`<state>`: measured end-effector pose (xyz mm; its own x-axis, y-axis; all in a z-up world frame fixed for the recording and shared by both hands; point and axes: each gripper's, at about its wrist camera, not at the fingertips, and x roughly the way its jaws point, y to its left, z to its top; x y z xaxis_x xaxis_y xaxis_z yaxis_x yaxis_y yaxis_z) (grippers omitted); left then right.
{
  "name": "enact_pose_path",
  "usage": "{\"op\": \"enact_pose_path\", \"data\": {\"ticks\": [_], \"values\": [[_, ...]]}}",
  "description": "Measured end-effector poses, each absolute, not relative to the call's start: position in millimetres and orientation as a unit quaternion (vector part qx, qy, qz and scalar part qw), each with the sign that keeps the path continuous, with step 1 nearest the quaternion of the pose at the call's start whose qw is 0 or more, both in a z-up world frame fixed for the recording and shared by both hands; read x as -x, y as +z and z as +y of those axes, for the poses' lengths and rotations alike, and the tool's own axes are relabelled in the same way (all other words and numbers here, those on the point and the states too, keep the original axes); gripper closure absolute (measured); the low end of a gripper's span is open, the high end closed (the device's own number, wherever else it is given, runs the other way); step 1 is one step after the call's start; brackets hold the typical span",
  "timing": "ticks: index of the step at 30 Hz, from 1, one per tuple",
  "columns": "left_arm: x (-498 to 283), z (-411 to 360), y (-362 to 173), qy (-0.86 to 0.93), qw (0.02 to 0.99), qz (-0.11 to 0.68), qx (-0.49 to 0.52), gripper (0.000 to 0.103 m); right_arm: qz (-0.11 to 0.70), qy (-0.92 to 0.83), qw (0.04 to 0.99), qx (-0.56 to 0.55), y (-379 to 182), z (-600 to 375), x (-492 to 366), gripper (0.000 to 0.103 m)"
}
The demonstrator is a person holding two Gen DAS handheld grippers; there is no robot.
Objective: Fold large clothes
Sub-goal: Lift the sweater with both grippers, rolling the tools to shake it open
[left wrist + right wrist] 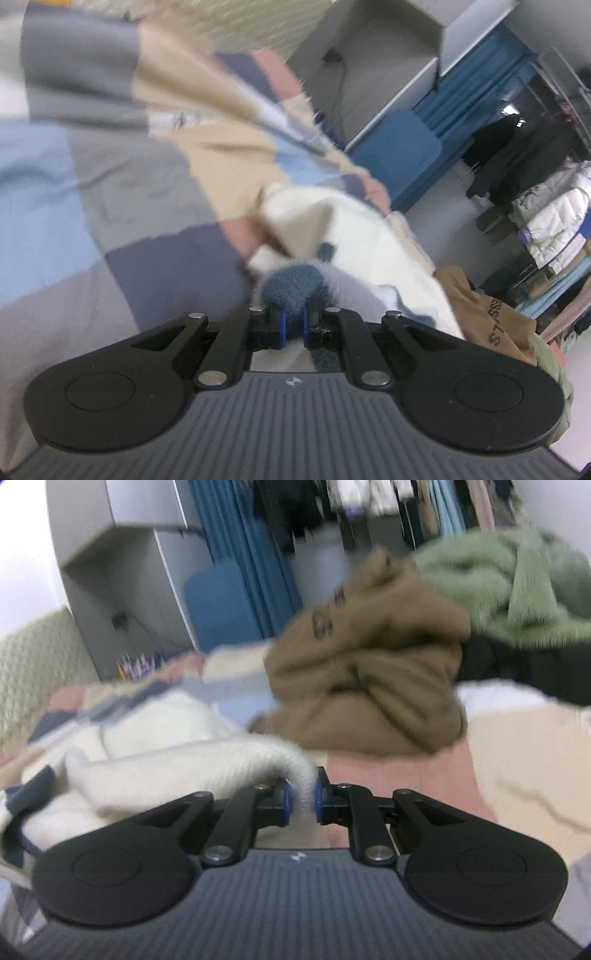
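A cream knitted sweater (354, 236) with dark blue trim lies on a patchwork bedspread (110, 177). My left gripper (293, 325) is shut on the sweater's blue ribbed cuff (291, 288). In the right wrist view, the sweater (155, 775) stretches to the left, and my right gripper (302, 801) is shut on a cream ribbed part of it. Both views are blurred by motion.
A brown printed garment (369, 679) is heaped on the bed behind the sweater, with a green fleece (517, 579) on top at the right. It also shows in the left wrist view (495, 321). Blue curtains (255, 565), a grey cabinet (122, 590) and hanging clothes (546, 206) stand beyond the bed.
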<state>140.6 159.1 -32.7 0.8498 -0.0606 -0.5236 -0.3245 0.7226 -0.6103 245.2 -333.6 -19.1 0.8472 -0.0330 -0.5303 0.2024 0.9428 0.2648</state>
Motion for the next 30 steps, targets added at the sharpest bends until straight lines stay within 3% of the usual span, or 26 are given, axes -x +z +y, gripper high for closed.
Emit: {"op": "enact_pose_path", "data": {"ticks": [6,11,13,14,15,17,21,30], "values": [[-151,176,-76,0.079,0.864,0.3,0.398,0.094,0.331,-0.07,0.925,-0.171,-46,-330,-251,0.085],[-144,177,-70,0.049,0.866,0.288,0.405,0.093,0.349,-0.072,0.918,-0.175,-42,-325,-244,0.078],[-140,175,-66,0.036,0.865,0.289,0.408,0.086,0.352,-0.079,0.918,-0.165,-37,-321,-236,0.067],[-137,174,-63,0.03,0.866,0.287,0.408,0.074,0.352,-0.082,0.917,-0.166,-35,-318,-231,0.063],[-132,173,-58,0.026,0.869,0.282,0.406,0.053,0.354,-0.084,0.916,-0.171,-33,-317,-225,0.058],[-120,170,-47,0.017,0.878,0.262,0.401,0.037,0.347,-0.079,0.914,-0.193,-28,-318,-212,0.056],[-101,163,-25,-0.02,0.895,0.231,0.381,0.035,0.324,-0.051,0.913,-0.242,-17,-318,-187,0.043],[-90,117,11,-0.058,0.928,0.204,0.305,0.035,0.295,0.01,0.88,-0.372,-18,-326,-172,0.041]]}}
